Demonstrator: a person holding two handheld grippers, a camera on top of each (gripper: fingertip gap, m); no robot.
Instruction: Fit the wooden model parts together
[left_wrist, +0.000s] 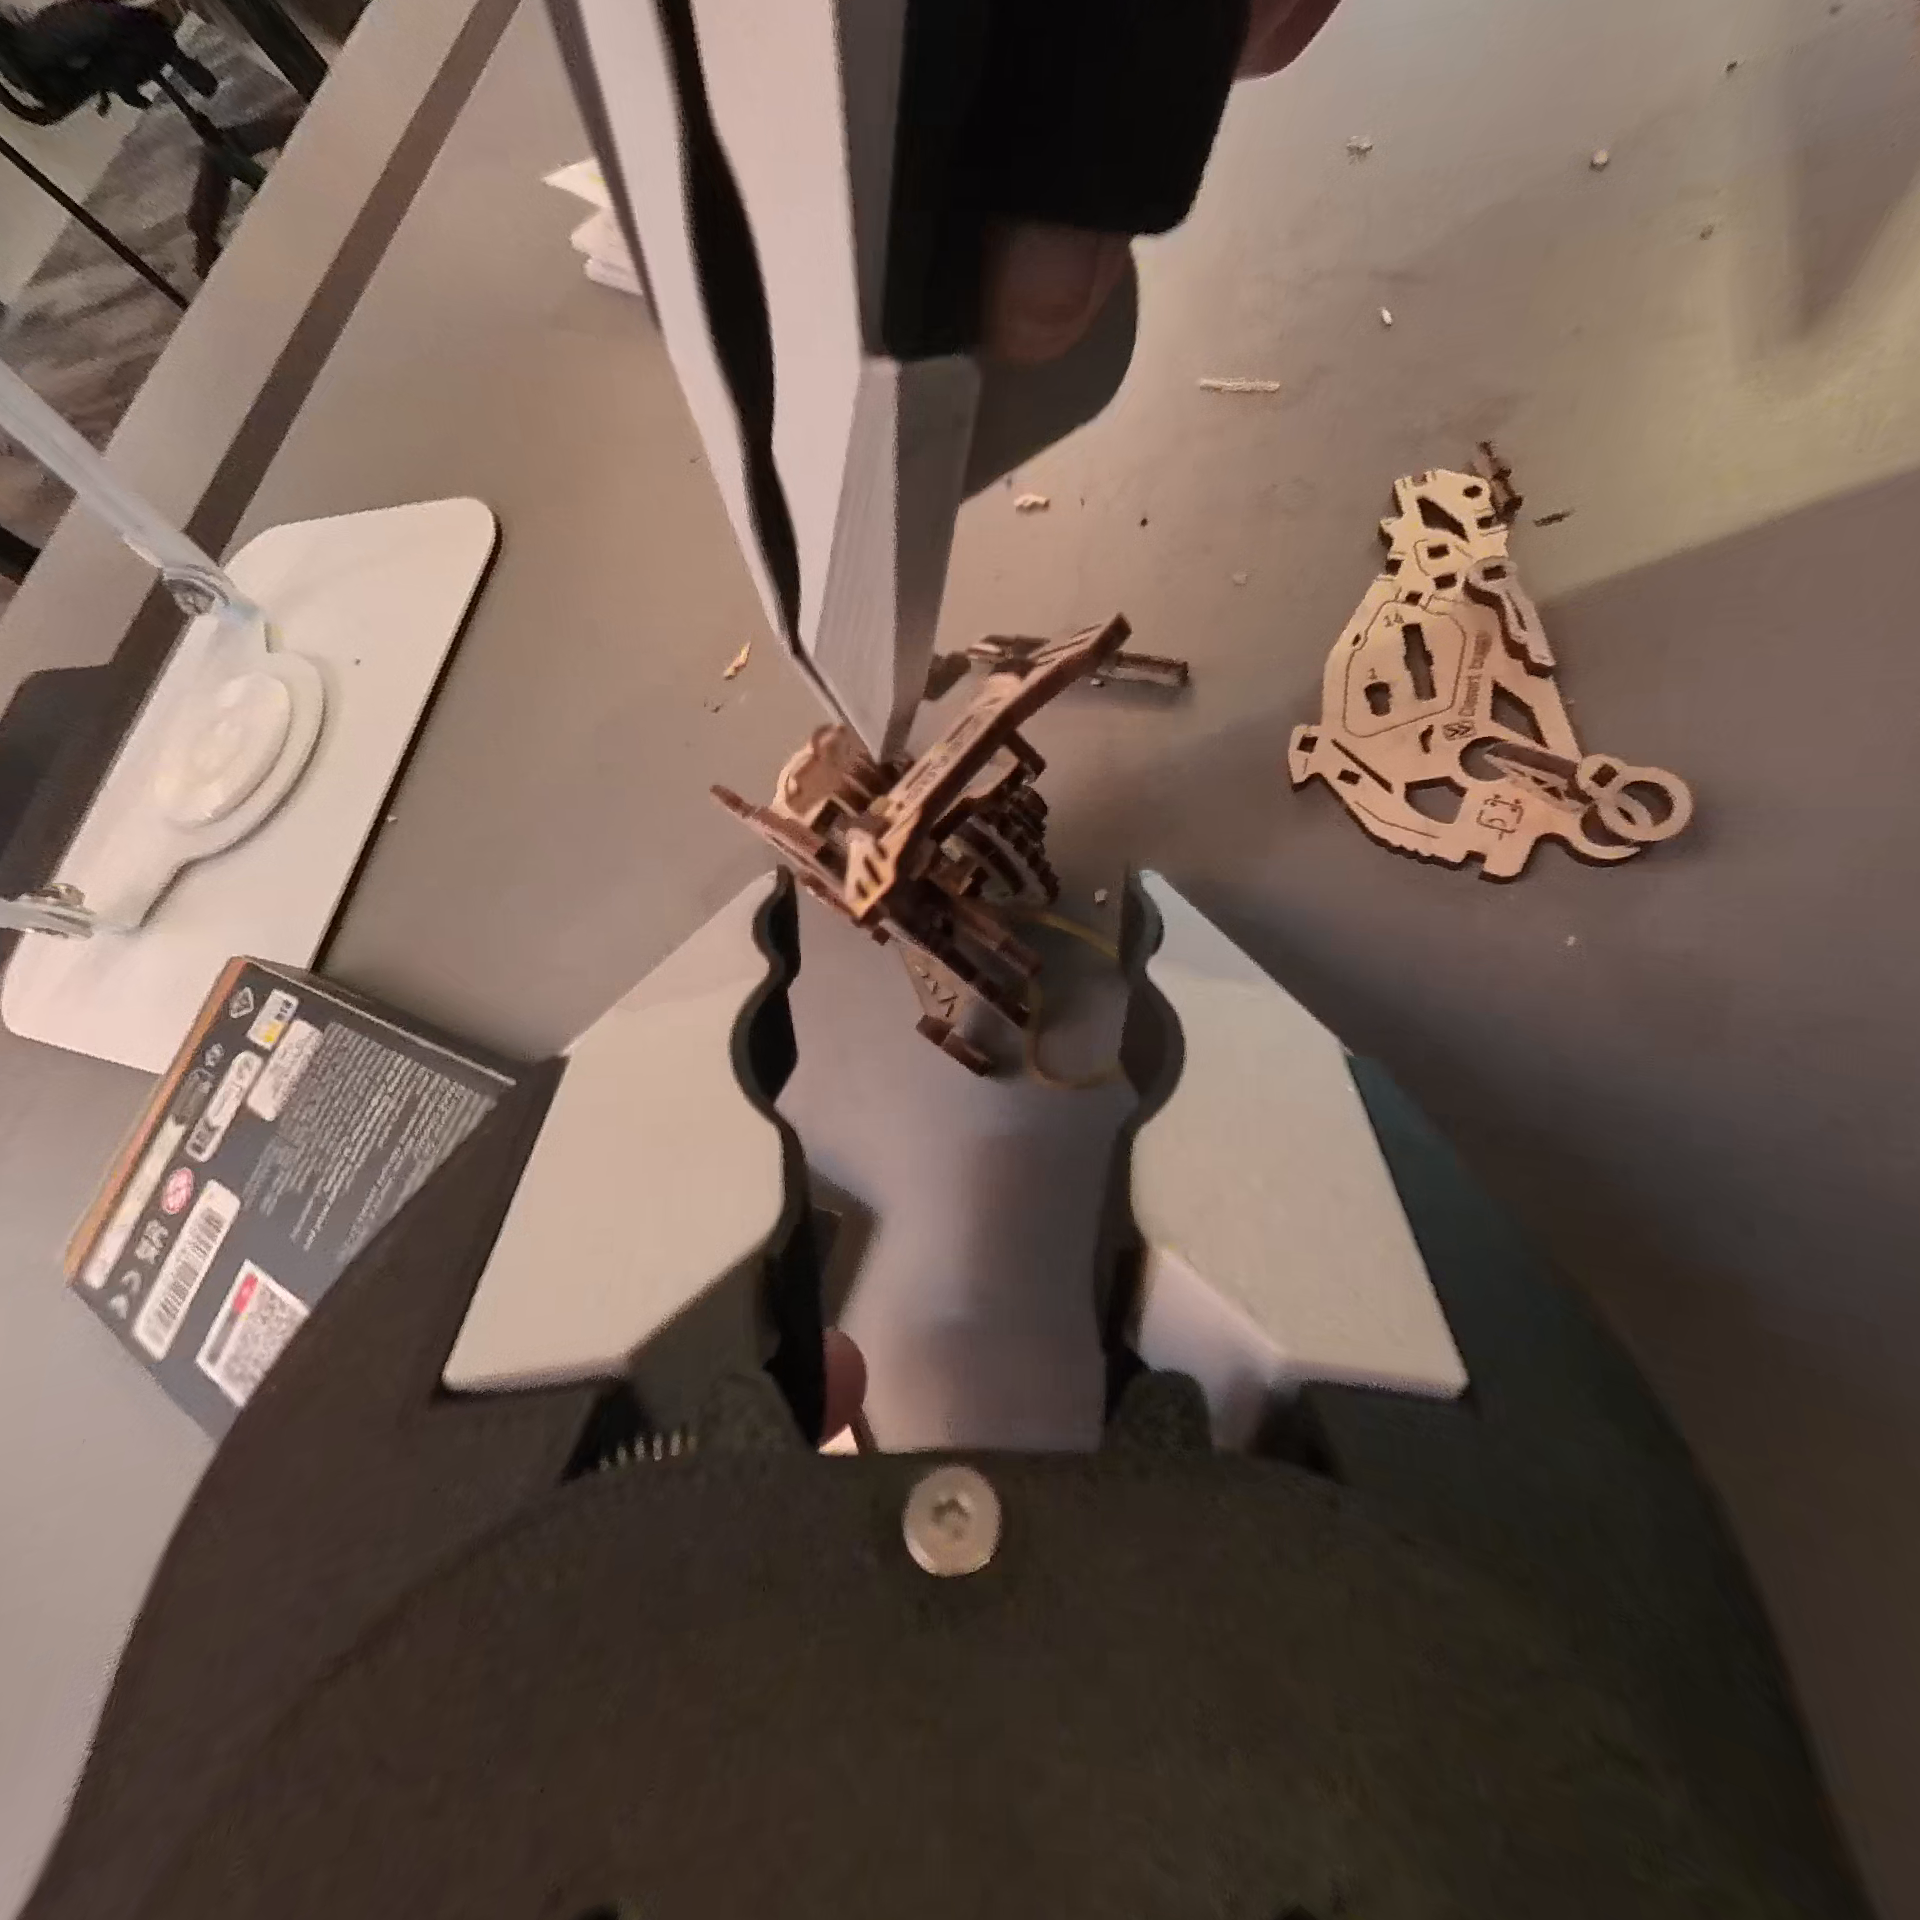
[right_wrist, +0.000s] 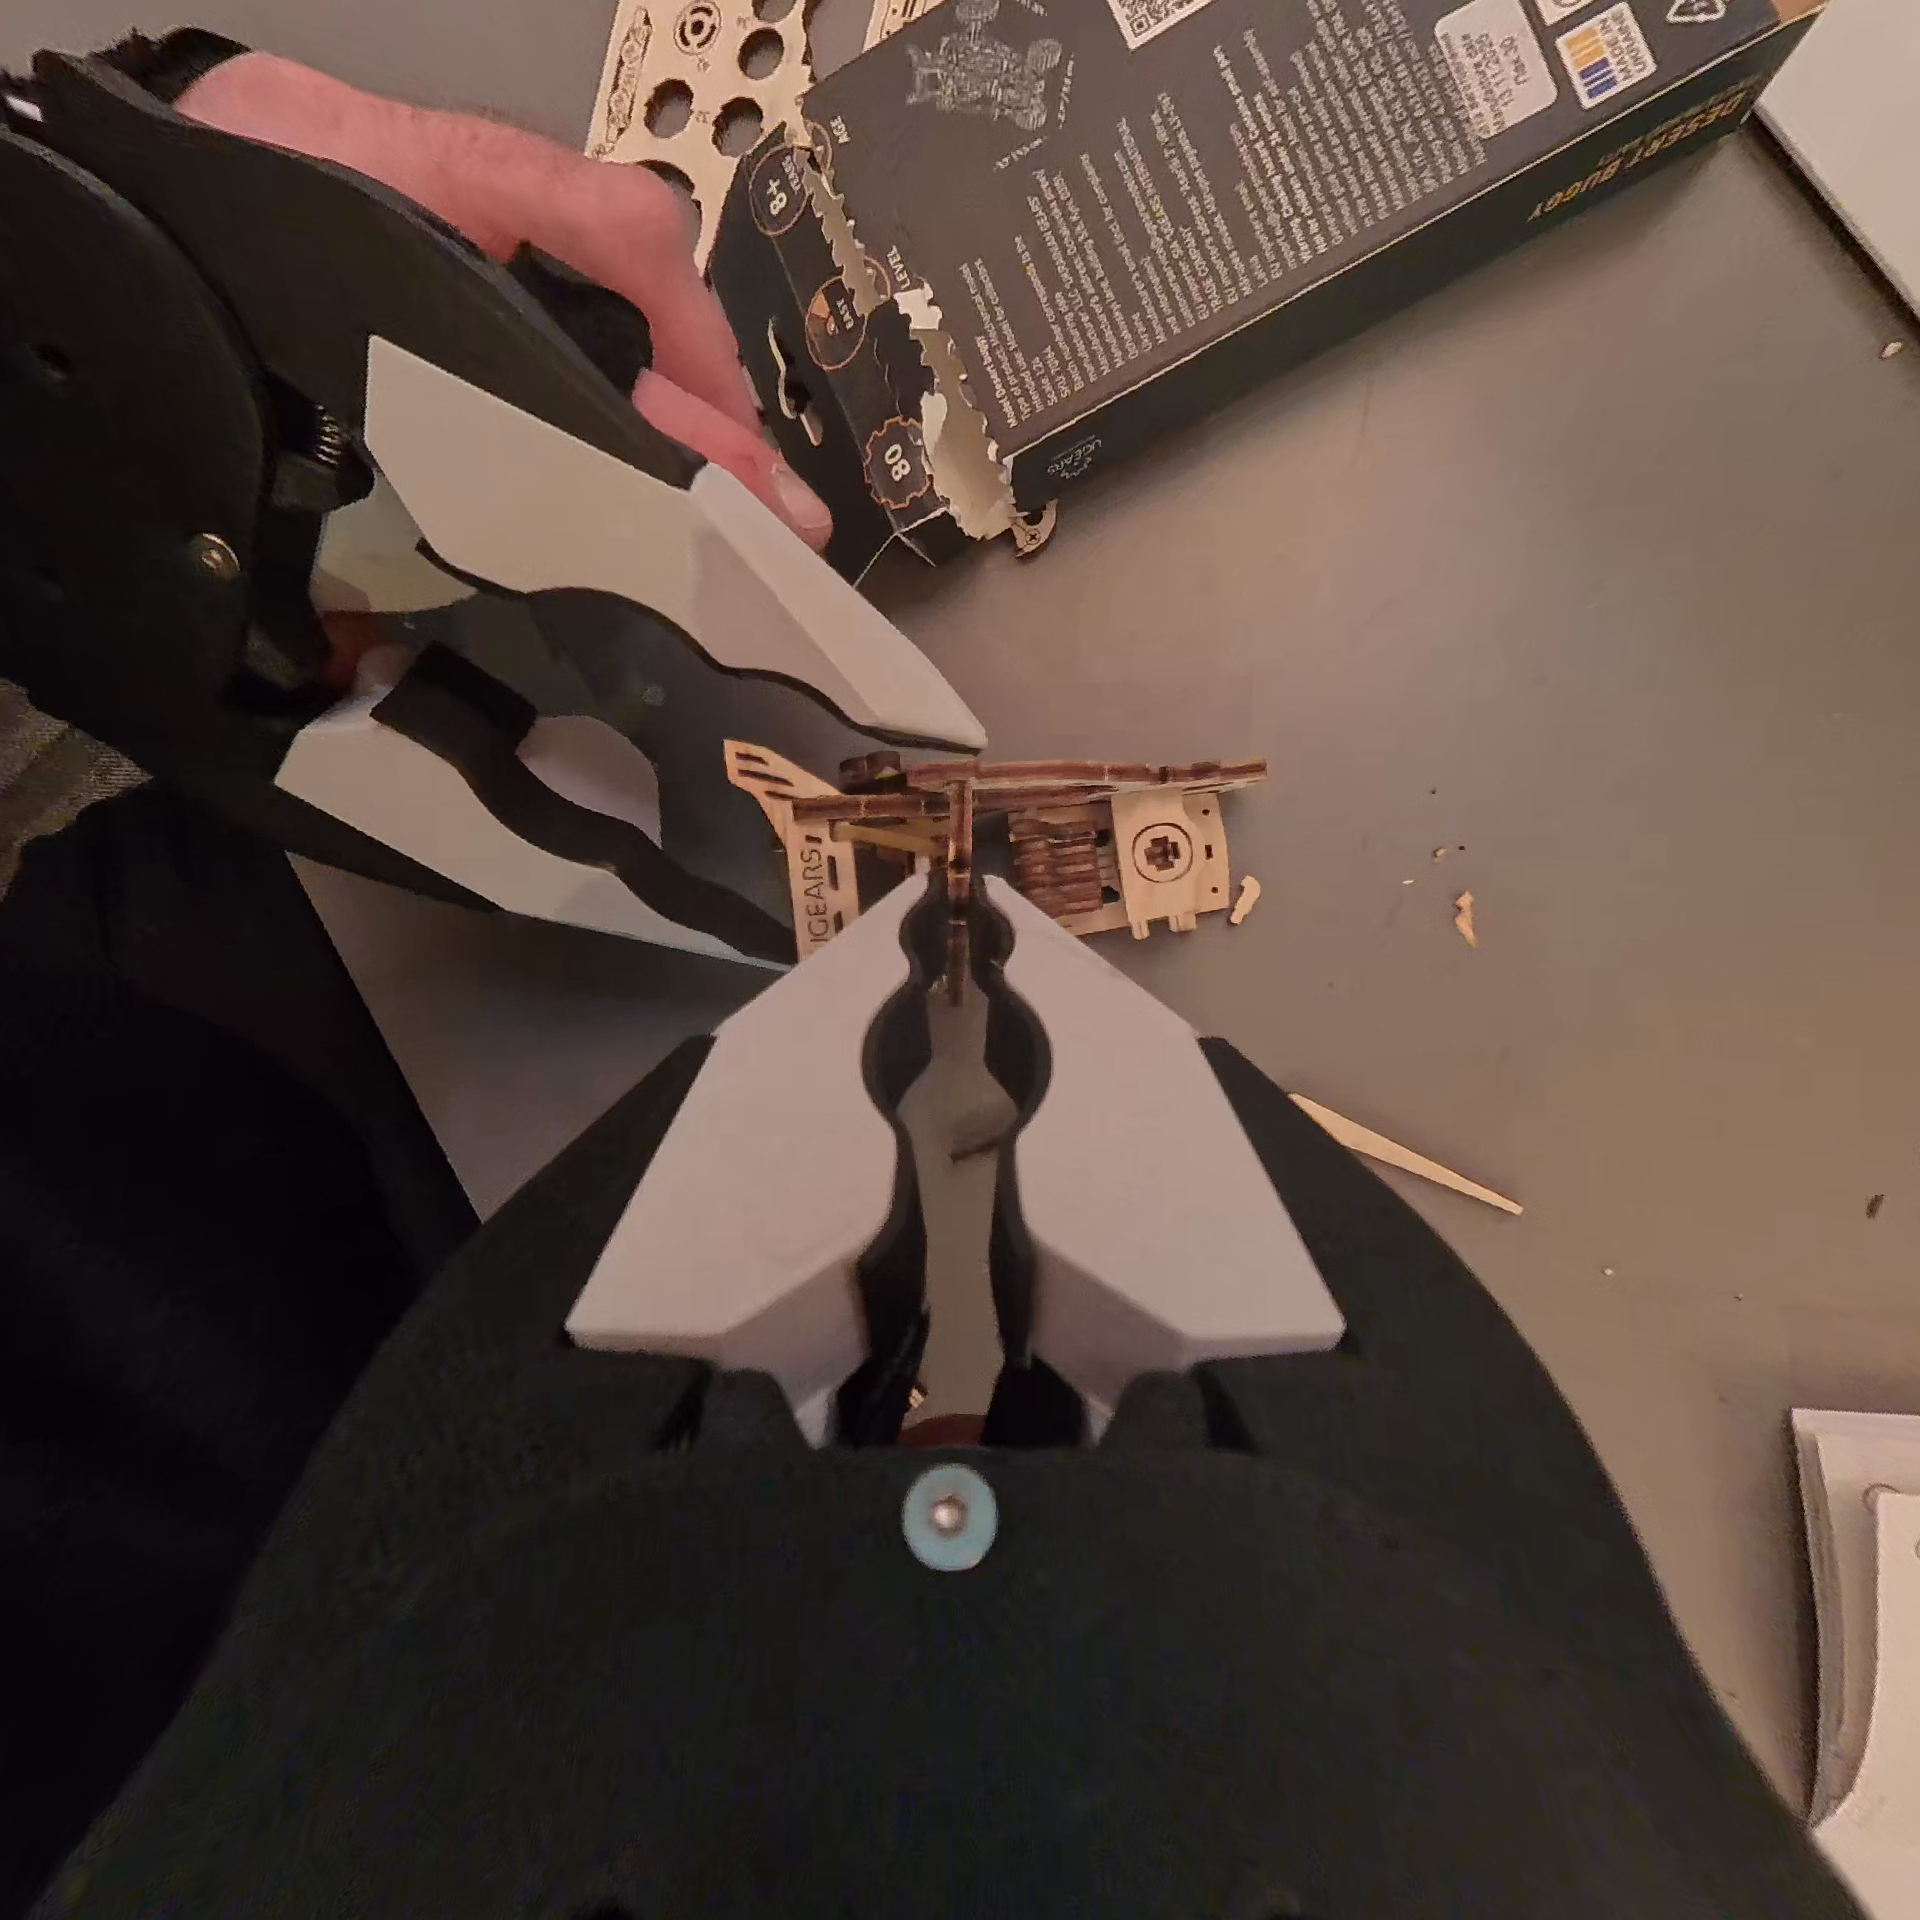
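- Evidently, the dark kit box (left_wrist: 281, 1174) is left at the near left of the desk (left_wrist: 1558, 1143), out of the work.
- The wooden model (right_wrist: 997, 842) is steadied mid-desk between the wide jaws of the left hand-held gripper (left_wrist: 961, 904).
- A thin wooden part (right_wrist: 958, 894) is pinched by the right hand-held gripper (right_wrist: 956, 883), seemingly for pressing in.
- The part sheet (left_wrist: 1455, 696) lies spare at the right.

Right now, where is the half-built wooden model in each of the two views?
Left wrist view: the wooden model is at centre, between the open left claw tips, the right claw above pinching its top.
Right wrist view: the model is at centre, just beyond the right claw.
Shared landmark: the dark printed box.
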